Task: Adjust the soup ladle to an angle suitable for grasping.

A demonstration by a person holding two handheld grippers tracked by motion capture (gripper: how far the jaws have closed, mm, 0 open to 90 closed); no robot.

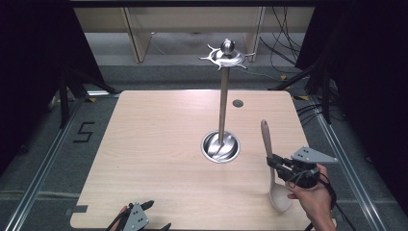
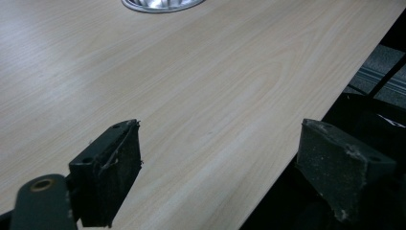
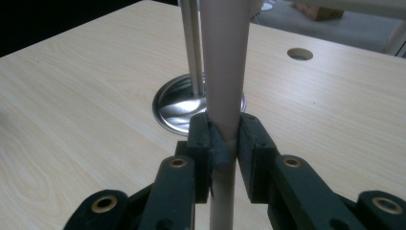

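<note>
A pale beige spoon (image 1: 266, 139) stands nearly upright over the table's right side, bowl (image 1: 280, 196) down and handle up. My right gripper (image 1: 271, 161) is shut on its handle (image 3: 224, 62) about midway, both pads pressed to the shaft. A metal utensil stand (image 1: 223, 106) rises from a round steel base (image 1: 220, 147) at the table's middle, with a ring of hooks (image 1: 225, 57) on top; the base (image 3: 177, 108) lies just behind the spoon in the right gripper view. My left gripper (image 1: 158, 215) rests open at the front edge, nothing between its pads (image 2: 112, 172).
The light wooden table (image 1: 159, 144) has a small round hole (image 1: 237, 103) at the back right. Dark floor, rails and cables surround it. In the left gripper view, the stand's base (image 2: 160, 4) lies far ahead across bare wood.
</note>
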